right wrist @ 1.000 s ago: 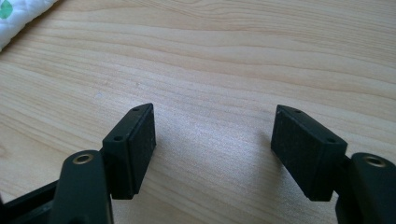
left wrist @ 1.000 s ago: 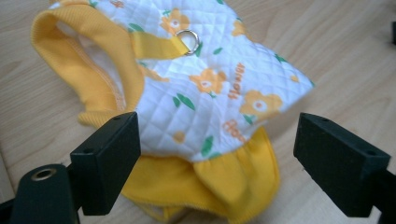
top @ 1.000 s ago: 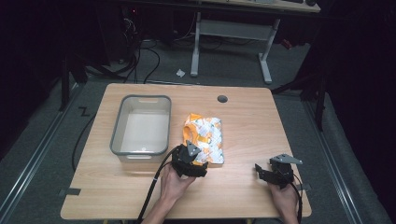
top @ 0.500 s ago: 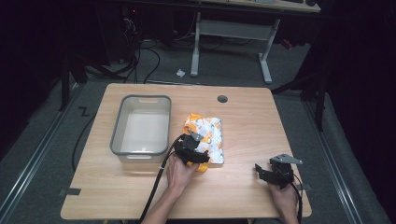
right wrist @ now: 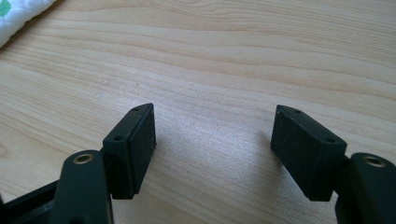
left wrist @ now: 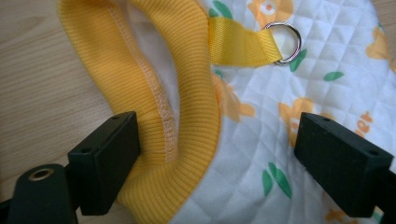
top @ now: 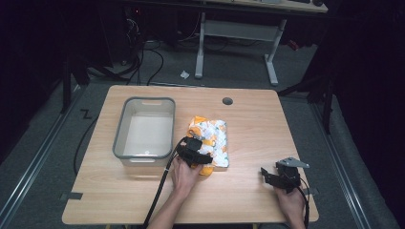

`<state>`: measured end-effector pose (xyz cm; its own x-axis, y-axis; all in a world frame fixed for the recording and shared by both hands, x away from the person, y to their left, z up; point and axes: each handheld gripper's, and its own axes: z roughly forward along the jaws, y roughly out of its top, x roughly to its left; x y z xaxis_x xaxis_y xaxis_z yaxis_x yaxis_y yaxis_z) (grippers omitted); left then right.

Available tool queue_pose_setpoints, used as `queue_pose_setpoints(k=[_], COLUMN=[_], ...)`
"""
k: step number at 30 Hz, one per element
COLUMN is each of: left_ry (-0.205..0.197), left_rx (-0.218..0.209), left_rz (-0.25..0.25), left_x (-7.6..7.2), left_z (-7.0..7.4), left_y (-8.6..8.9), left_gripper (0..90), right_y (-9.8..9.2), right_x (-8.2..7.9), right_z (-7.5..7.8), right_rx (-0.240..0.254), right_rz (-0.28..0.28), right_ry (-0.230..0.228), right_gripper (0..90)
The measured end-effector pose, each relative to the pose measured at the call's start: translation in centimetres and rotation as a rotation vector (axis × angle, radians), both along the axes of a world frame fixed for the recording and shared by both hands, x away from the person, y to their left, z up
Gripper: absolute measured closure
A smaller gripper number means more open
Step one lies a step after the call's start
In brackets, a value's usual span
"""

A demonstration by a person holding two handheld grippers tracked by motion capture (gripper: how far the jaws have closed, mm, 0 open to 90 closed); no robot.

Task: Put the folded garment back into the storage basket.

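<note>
A white quilted garment (top: 210, 138) with orange flowers, green leaves and a yellow ribbed trim (left wrist: 187, 116) lies folded at the table's middle. A yellow strap with a metal ring (left wrist: 285, 38) is sewn on it. My left gripper (top: 193, 151) hovers over the garment's near edge, open, its jaws straddling the yellow trim and the quilted cloth (left wrist: 261, 140). My right gripper (top: 279, 177) rests near the table's front right, open over bare wood (right wrist: 210, 135), with a corner of the garment (right wrist: 18, 11) far off at upper left.
A grey plastic bin (top: 144, 128), empty, stands left of the garment. A round cable hole (top: 228, 101) sits near the table's far edge. Beyond the table are a desk frame (top: 239, 33) and cables on the floor.
My left gripper has moved forward from the garment's near corner onto its edge. The right gripper has stayed in place.
</note>
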<state>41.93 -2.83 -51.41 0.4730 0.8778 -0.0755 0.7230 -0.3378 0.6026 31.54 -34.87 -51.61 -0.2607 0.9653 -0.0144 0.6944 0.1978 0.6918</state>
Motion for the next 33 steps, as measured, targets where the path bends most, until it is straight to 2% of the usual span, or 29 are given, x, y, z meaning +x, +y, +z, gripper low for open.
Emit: queue_pose_setpoints(k=[8,12,17,20,26,33], left_ry=[-0.010,-0.013,-0.021,-0.009,-0.003,-0.027], left_rx=[0.012,0.009,-0.010,-0.027,-0.051,-0.071], left_rz=[-0.007,-0.043,-0.080,-0.094,-0.115,-0.142], left_x=[0.1,0.2,0.0,0.0,0.0,-0.5], left_z=[0.0,0.3,0.5,0.5,0.6,1.4], left_y=[-0.1,-0.3,-0.6,-0.5,-0.4,-0.5], left_gripper=[17.9,32.2,55.1,62.4,69.2,71.5], right_y=[0.0,0.0,0.0,0.0,0.0,0.0], right_x=[0.0,0.0,0.0,0.0,0.0,0.0], right_z=[0.0,0.0,0.0,0.0,0.0,0.0], right_rx=[-0.001,-0.001,-0.001,0.000,-0.001,-0.001], right_rz=[0.001,0.002,0.002,0.002,0.002,0.003], right_ry=[-0.001,0.000,-0.001,0.000,-0.001,0.000], right_gripper=[31.3,31.3,31.3,31.3,31.4,31.3])
